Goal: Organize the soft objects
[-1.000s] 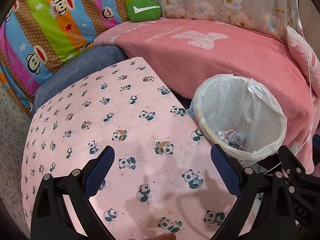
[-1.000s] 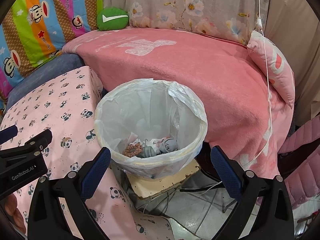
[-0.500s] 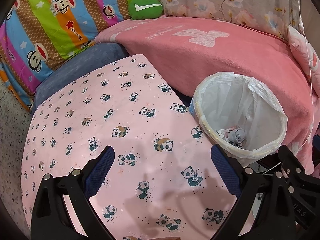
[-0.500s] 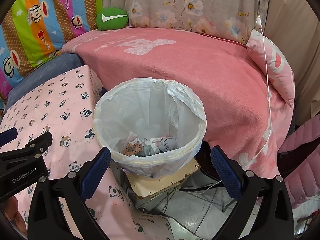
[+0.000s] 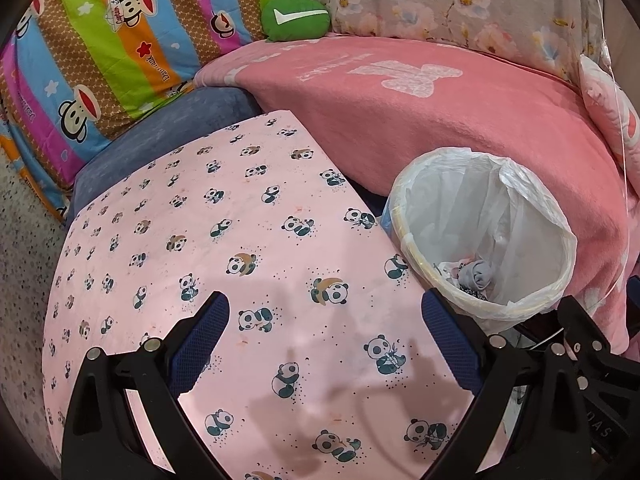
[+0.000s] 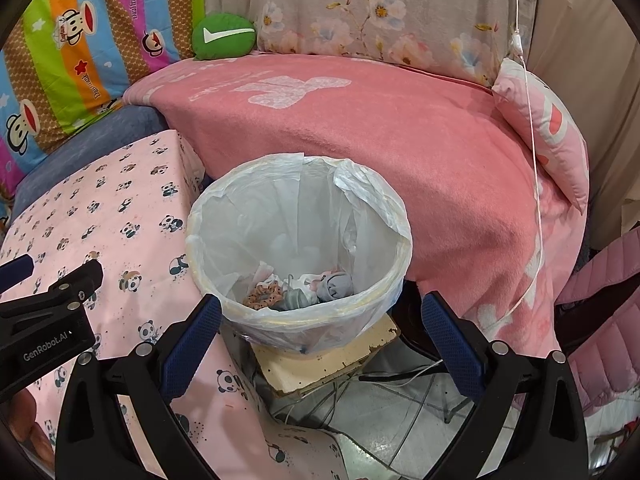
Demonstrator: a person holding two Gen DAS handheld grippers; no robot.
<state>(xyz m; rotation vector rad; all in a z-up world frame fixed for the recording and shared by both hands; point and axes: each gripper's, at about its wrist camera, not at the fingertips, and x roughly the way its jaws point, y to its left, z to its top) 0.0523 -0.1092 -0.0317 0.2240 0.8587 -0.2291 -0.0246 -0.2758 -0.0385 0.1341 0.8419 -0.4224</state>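
Note:
A bin lined with a white bag [image 6: 240,208] [image 5: 532,216] stands between the panda-cloth table [image 5: 224,240] [image 6: 100,216] and the pink bed. At its bottom lie a rolled grey sock [image 6: 338,285] [image 5: 476,274], a brown speckled scrunchie [image 6: 264,295] and other small soft pieces. My right gripper [image 6: 320,312] hangs open just in front of the bin's near rim, holding nothing. Over the table my left gripper [image 5: 324,316] is open and empty; in the right wrist view it [image 6: 16,270] shows at the left edge.
A pink blanket [image 6: 380,132] covers the bed behind the bin. A green cushion [image 5: 296,18] sits at the back by striped and floral pillows. The bin rests on a worn board [image 6: 340,360] over floor cables. A pink pillow [image 6: 548,132] lies right.
The left wrist view has drifted slightly back and up over the table. The right gripper has eased a little; the bin sits marginally lower in its view. Both stay open.

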